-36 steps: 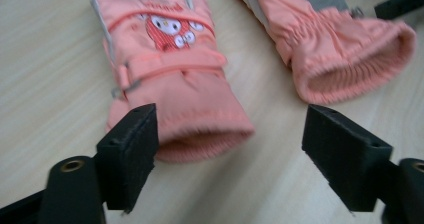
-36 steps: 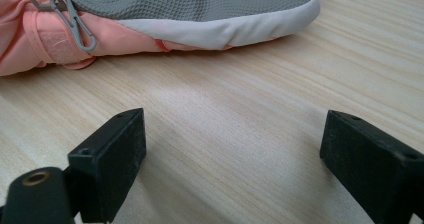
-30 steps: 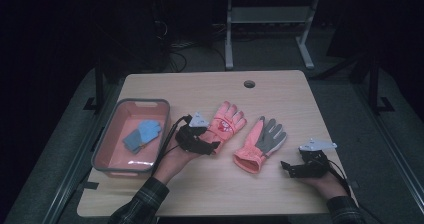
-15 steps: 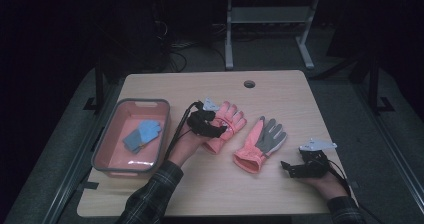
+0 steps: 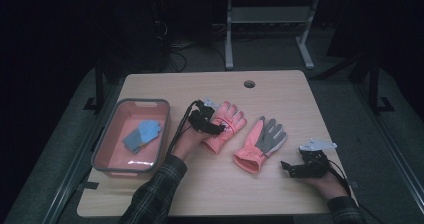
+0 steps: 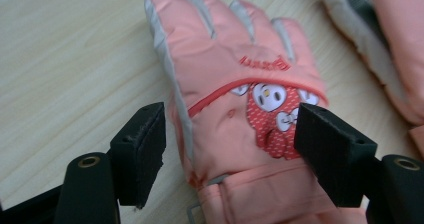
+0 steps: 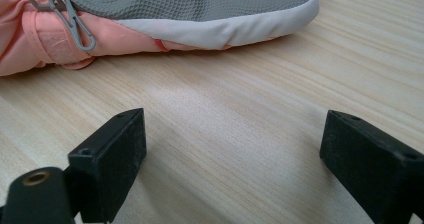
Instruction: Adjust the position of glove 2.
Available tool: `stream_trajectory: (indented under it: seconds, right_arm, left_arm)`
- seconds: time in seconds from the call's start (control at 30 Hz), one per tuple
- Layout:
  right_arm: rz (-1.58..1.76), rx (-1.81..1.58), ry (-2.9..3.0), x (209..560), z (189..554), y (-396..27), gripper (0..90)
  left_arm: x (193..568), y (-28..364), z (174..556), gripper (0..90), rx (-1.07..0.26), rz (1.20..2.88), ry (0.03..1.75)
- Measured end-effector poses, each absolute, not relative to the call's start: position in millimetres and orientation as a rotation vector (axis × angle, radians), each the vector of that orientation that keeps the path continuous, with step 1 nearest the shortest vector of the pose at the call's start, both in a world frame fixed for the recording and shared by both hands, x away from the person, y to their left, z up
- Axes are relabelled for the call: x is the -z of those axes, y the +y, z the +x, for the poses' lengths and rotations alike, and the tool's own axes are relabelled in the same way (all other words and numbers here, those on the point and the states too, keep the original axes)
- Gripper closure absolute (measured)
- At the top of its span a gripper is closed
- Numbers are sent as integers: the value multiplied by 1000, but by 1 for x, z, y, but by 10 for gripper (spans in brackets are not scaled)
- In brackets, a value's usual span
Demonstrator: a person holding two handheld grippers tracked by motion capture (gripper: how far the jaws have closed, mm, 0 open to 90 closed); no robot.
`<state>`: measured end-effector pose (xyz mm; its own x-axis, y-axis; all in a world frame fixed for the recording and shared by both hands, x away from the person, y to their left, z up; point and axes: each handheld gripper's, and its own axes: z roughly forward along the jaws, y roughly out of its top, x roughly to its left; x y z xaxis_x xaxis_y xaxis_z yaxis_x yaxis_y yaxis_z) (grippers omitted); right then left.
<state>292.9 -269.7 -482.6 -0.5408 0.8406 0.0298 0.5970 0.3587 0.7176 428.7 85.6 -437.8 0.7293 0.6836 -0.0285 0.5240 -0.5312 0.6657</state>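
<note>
Two pink gloves lie on the wooden table (image 5: 280, 94). The left glove (image 5: 231, 119) lies back up and shows a cartoon patch (image 6: 235, 84). My left gripper (image 5: 216, 127) hovers low over its wrist end. Its jaws have just been opening and stand open (image 6: 232, 149), with the glove between the pads, which do not press on it. The right glove (image 5: 260, 144) lies grey palm up (image 7: 190, 9), with a metal clip (image 7: 70, 19) at its cuff. My right gripper (image 5: 287, 168) rests open on the table just right of it (image 7: 240, 154), with bare wood between its jaws.
A pink tray (image 5: 107, 149) at the table's left holds a pair of blue gloves (image 5: 142, 135). A round cable hole (image 5: 249, 84) sits near the far edge. The second glove's edge (image 6: 390, 49) lies close to the right of my left gripper.
My left hand has moved away from me and a little right, onto the left glove's cuff. The right hand and both gloves have stayed put.
</note>
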Motion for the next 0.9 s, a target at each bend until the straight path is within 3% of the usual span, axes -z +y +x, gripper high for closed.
stream_trajectory:
  seconds: [0.27, 0.4, 0.47, 0.6, 0.77, 0.8, 0.9]
  right_arm:
    - [1263, -987, 2287, 483, 293, -269, 102]
    - [1263, -987, 2287, 483, 293, -269, 102]
    - [1259, -988, 2287, 483, 293, -269, 102]
    - [1246, -993, 2295, 483, 293, -270, 105]
    - [1259, -1001, 2295, 480, 293, -272, 180]
    - [1266, -1006, 2298, 478, 292, -274, 243]
    - [1277, -1042, 2290, 475, 293, -275, 315]
  left_arm:
    - [447, 87, 435, 433, -242, 2262, 912]
    - [445, 92, 437, 729, -187, 2232, 918]
    - [444, 94, 437, 784, -170, 2228, 912]
    - [436, 97, 435, 812, -132, 2206, 905]
    - [427, 98, 429, 814, -125, 2204, 889]
    - [424, 99, 427, 815, -131, 2203, 885]
    - [411, 105, 422, 814, -140, 2182, 879]
